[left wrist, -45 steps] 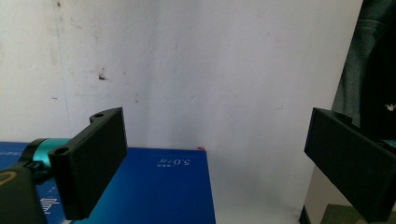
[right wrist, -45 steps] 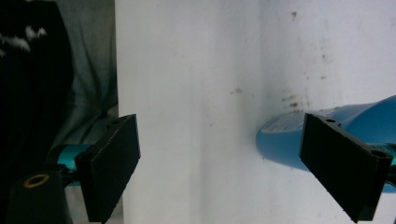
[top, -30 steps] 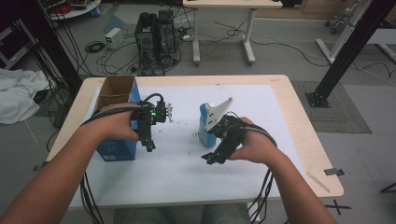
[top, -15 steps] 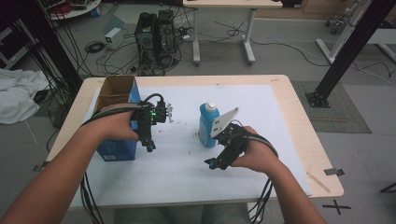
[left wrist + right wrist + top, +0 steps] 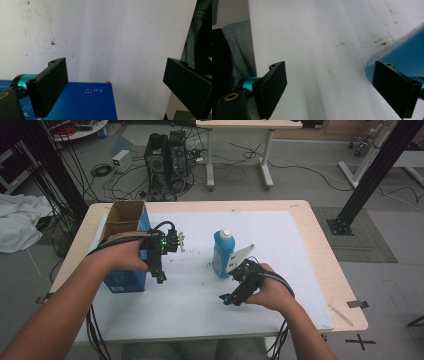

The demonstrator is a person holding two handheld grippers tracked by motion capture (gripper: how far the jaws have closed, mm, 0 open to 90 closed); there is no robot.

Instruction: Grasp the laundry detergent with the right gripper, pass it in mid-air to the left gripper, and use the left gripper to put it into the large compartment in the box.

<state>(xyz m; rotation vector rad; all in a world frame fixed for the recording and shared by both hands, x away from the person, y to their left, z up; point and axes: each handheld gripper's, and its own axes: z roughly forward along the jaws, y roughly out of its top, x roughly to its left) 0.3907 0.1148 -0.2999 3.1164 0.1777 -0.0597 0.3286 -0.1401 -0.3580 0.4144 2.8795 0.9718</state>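
Blue bottle point(image 5: 222, 254) with white cap upright on white mat point(image 5: 300, 250), about mid-table, free of both grippers. In the right gripper view a curved blue edge, apparently the bottle point(image 5: 404, 56), past the right-hand jaw, outside the gap.

Right gripper point(image 5: 230, 298) low over the mat, just beside the bottle on the near side, not touching. Jaws spread wide in the right gripper view point(image 5: 329, 87), bare mat between them, holding nothing. Speckled dirt marks point(image 5: 382, 41) on the mat near the bottle base.

Left gripper point(image 5: 159, 275) held above the near right corner of the blue box point(image 5: 122, 280), pointing down toward the person. Jaws spread wide in the left gripper view point(image 5: 115, 85), nothing pinched. Blue box face with "5.0" print point(image 5: 82, 102) below the left-hand jaw and part of the gap. Contact with the box: cannot tell.

Box upright at left edge of mat, open brown top point(image 5: 124, 213), well apart from the bottle.

Wooden table point(image 5: 330, 270) under the mat. Cables point(image 5: 97, 330) trailing from the left gripper over the near table edge.
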